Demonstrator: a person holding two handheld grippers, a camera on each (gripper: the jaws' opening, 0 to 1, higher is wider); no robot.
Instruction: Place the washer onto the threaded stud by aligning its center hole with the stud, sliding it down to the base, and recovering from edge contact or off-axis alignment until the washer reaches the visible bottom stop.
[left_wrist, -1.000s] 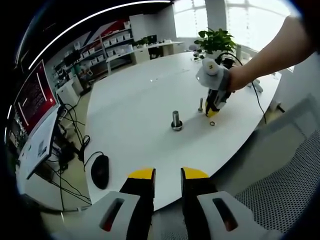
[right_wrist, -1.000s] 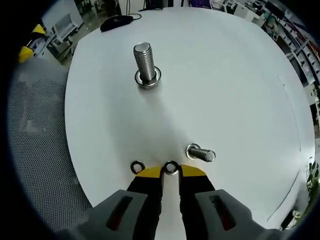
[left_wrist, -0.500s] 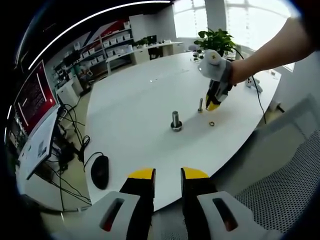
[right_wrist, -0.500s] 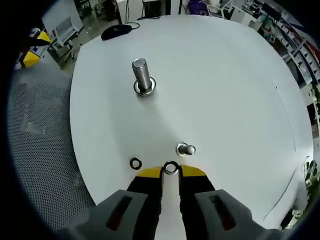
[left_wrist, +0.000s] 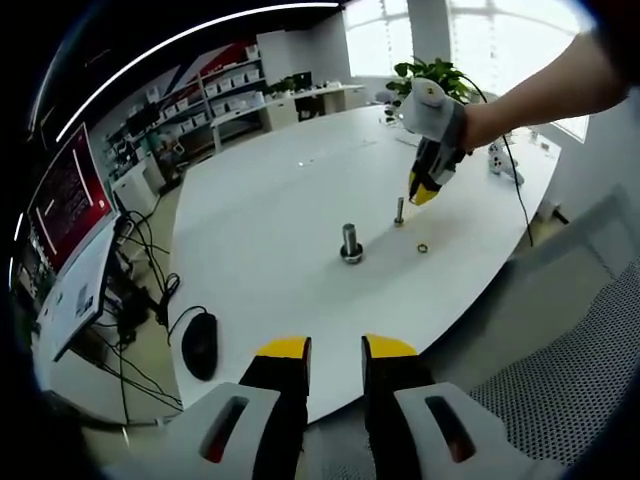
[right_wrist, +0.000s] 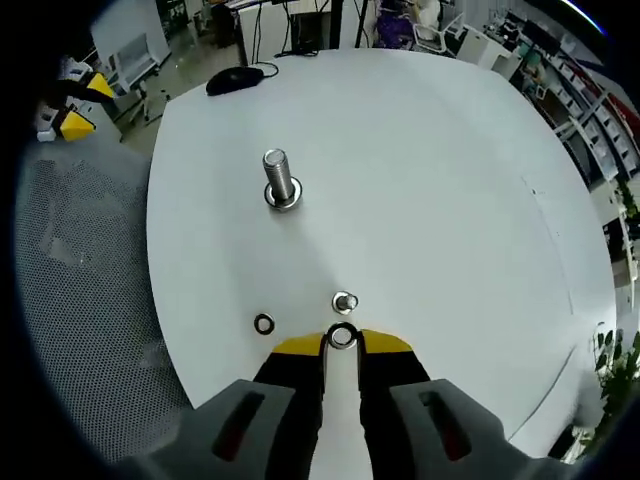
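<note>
My right gripper (right_wrist: 342, 342) is shut on a small steel washer (right_wrist: 342, 337), held flat between its yellow tips above the white table (right_wrist: 430, 180). Just beyond the tips stands a small threaded stud (right_wrist: 345, 301), seen almost end-on. A loose washer (right_wrist: 264, 323) lies to its left. Farther off a large stud (right_wrist: 278, 178) stands upright with a washer round its base. In the left gripper view a hand holds the right gripper (left_wrist: 422, 190) above the small stud (left_wrist: 399, 211), with the large stud (left_wrist: 350, 243) and loose washer (left_wrist: 422, 245) nearby. My left gripper (left_wrist: 337, 350) hangs open at the table's near edge.
A black mouse (left_wrist: 200, 342) lies near the table edge, also as the mouse (right_wrist: 228, 80) in the right gripper view. A monitor (left_wrist: 65, 200) and cables stand at the left. A potted plant (left_wrist: 430, 80) is at the far end. Grey mesh (right_wrist: 80, 300) lies beside the table.
My right gripper has risen from the table with the washer in it and now hovers over the small stud. The left gripper has stayed put.
</note>
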